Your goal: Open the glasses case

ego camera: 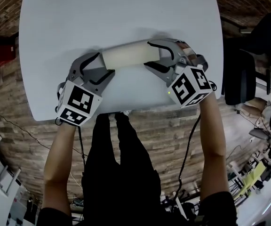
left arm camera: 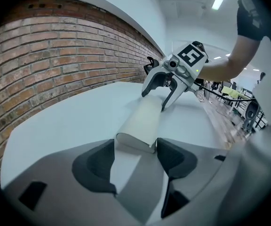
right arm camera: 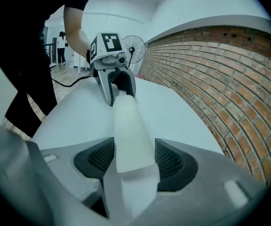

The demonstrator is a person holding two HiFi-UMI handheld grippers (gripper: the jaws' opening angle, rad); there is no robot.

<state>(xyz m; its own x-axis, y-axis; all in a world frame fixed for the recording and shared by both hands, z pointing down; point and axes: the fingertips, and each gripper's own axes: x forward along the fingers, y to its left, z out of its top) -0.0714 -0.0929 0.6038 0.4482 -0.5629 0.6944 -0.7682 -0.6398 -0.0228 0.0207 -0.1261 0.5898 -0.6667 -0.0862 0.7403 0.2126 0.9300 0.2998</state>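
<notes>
A cream glasses case (ego camera: pixel 126 55) lies closed and lengthwise across the white table (ego camera: pixel 126 13). My left gripper (ego camera: pixel 107 63) holds its left end and my right gripper (ego camera: pixel 146 54) its right end. In the left gripper view the case (left arm camera: pixel 142 121) sits with its end just between the tips of my left gripper (left arm camera: pixel 134 142), touching both pads, and the right gripper (left arm camera: pixel 153 102) straddles the far end. In the right gripper view the case (right arm camera: pixel 128 126) runs deep between the pads of my right gripper (right arm camera: pixel 134 142), while the left gripper (right arm camera: pixel 121 98) grips the far end.
A brick floor (ego camera: pixel 13 93) surrounds the table. The table's near edge (ego camera: pixel 126 111) is just behind both grippers. A dark chair (ego camera: pixel 241 74) stands to the right of the table. Cables trail down by the person's legs (ego camera: pixel 121 164).
</notes>
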